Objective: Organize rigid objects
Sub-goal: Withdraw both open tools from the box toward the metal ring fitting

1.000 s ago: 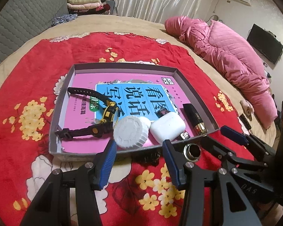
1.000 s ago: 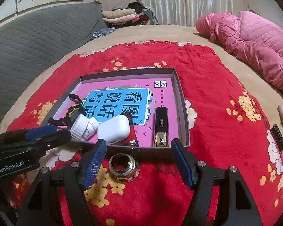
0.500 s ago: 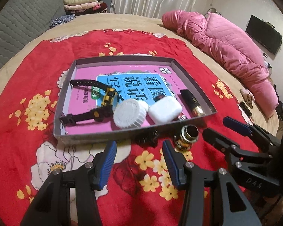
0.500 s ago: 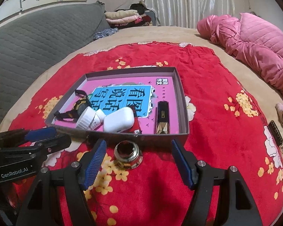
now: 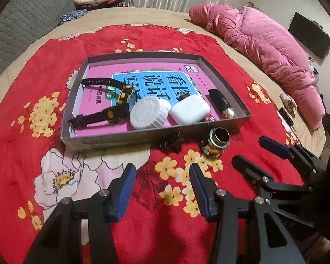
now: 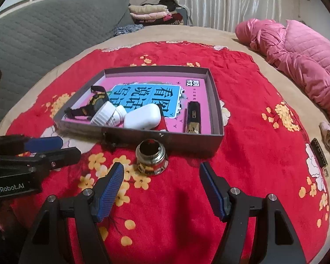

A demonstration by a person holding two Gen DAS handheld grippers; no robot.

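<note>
A shallow grey box (image 5: 226,81) (image 6: 215,101) lies on the red floral blanket. Inside it are a black and yellow watch (image 5: 107,112) (image 6: 92,103), a white bottle (image 5: 149,114) (image 6: 107,115), a white case (image 5: 189,110) (image 6: 143,116) and a black and gold lighter (image 5: 222,104) (image 6: 193,118). A metal ring fitting (image 5: 215,143) (image 6: 151,156) stands on the blanket just outside the box's near wall, with a small dark object (image 5: 171,142) (image 6: 110,142) beside it. My left gripper (image 5: 162,184) is open and empty, short of the box. My right gripper (image 6: 160,187) is open and empty, just short of the fitting.
A pink quilted coat (image 5: 264,44) (image 6: 301,50) lies at the bed's right side. A grey padded headboard (image 6: 44,35) and folded clothes (image 6: 151,12) are at the back. Small items (image 6: 319,154) lie at the blanket's right edge.
Both grippers have drawn back from the box, so the box and fitting sit farther up the views. Nothing was taken hold of; both jaws keep the same width.
</note>
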